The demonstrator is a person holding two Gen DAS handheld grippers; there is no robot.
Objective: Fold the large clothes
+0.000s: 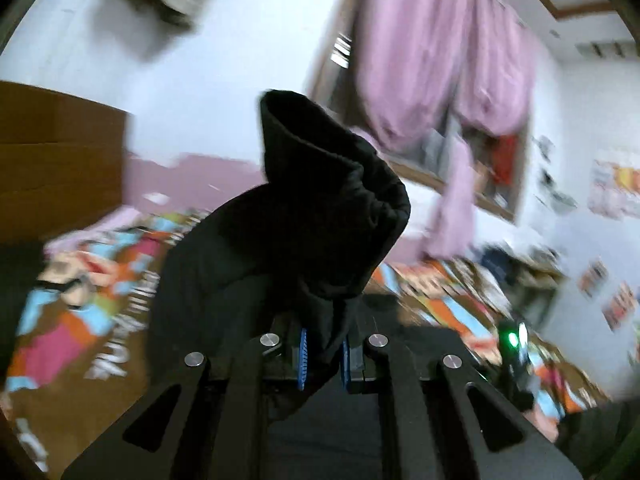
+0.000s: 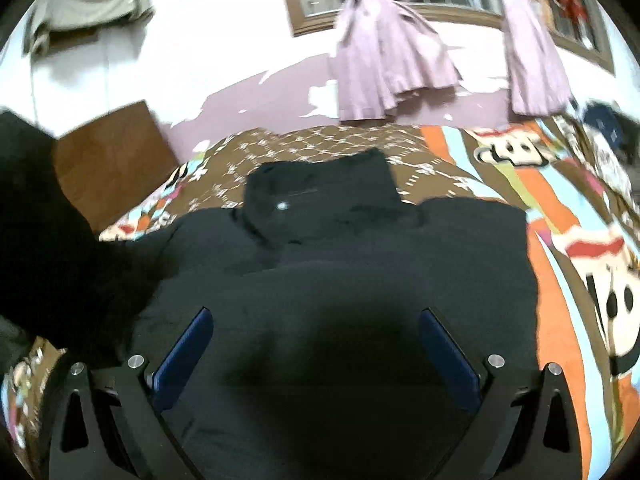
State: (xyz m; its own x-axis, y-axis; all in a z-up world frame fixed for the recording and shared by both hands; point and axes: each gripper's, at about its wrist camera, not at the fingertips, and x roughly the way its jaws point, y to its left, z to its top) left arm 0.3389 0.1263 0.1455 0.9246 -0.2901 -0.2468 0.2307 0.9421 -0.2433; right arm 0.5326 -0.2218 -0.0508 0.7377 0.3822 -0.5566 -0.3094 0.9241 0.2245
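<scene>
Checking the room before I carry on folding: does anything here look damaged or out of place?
Yes. The purple paint on the wall behind the bed is peeling in white patches. The pink curtains hang bunched and uneven.

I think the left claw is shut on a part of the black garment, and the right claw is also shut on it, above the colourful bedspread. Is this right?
Not quite. The left claw is shut on a part of the black garment, but the right claw is open, its pads wide apart with nothing between them, above the garment on the colourful bedspread. The right wrist view shows this.
</scene>
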